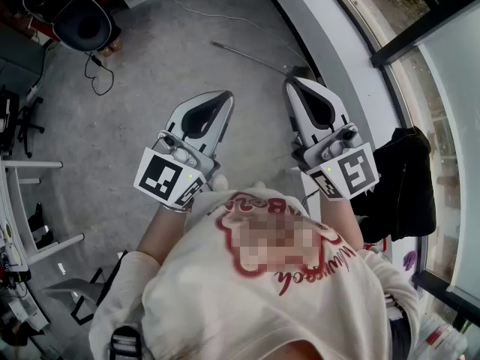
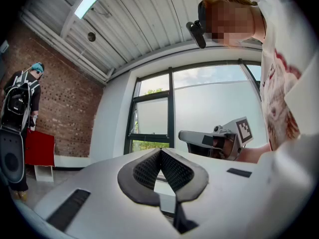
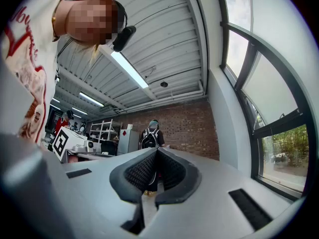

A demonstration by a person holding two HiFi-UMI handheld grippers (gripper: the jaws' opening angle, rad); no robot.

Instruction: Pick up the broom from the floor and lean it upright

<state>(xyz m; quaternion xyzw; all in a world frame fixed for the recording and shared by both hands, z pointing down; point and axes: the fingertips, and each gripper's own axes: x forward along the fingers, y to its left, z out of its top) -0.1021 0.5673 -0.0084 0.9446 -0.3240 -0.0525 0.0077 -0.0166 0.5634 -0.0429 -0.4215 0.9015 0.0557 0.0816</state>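
The broom (image 1: 247,57) lies on the grey floor ahead of me; I see its thin grey handle running toward the window wall, and its far end is hidden behind my right gripper. My left gripper (image 1: 225,96) is held level above the floor, shut with nothing in it; its pads (image 2: 169,171) meet at the tip in the left gripper view. My right gripper (image 1: 292,83) is beside it, tilted slightly up, also shut and empty, with its pads (image 3: 172,171) together. Both grippers are well above the broom and apart from it.
A black round object (image 1: 84,22) and a cable (image 1: 97,73) sit on the floor at the far left. A white frame (image 1: 30,163) stands at the left. A black garment (image 1: 405,178) lies by the window wall at the right. A person with a backpack (image 3: 151,133) stands near the brick wall.
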